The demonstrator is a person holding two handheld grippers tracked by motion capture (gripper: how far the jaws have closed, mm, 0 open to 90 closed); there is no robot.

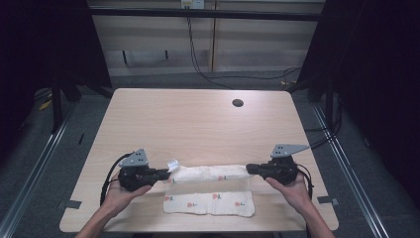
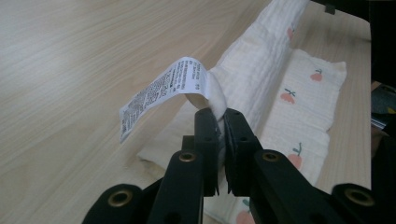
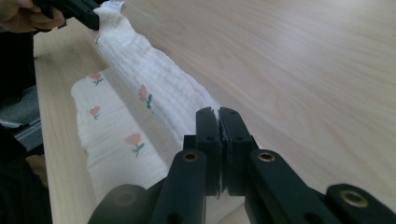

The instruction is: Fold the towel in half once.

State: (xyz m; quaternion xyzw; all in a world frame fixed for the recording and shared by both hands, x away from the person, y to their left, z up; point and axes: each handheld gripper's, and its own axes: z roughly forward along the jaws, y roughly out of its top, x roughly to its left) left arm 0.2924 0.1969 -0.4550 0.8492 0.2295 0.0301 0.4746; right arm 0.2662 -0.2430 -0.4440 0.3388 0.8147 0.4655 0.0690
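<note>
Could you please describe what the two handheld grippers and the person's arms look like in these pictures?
Both the left gripper and the right gripper are black, each topped by a grey three-cornered plate and trailing a black cable. Their jaws are flat black bars on arms with brass-coloured rivets. The forearms are bare, with no sleeves in view.

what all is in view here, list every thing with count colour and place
cream muslin cloth with small red flower prints: one, cream, near edge of the table, its far edge lifted and stretched between the two grippers
white printed care label: one, white with black text, sticking out of the cloth's left end
light wooden table: one, pale wood, centre
round cable hole: one, dark, far right part of the tabletop
black cables: several, black, on the floor and wall beyond the table
left hand-held gripper: one, black, shut on the cloth's left end
right hand-held gripper: one, black, shut on the cloth's right end
hands: two, holding the grippers at the near edge
</note>
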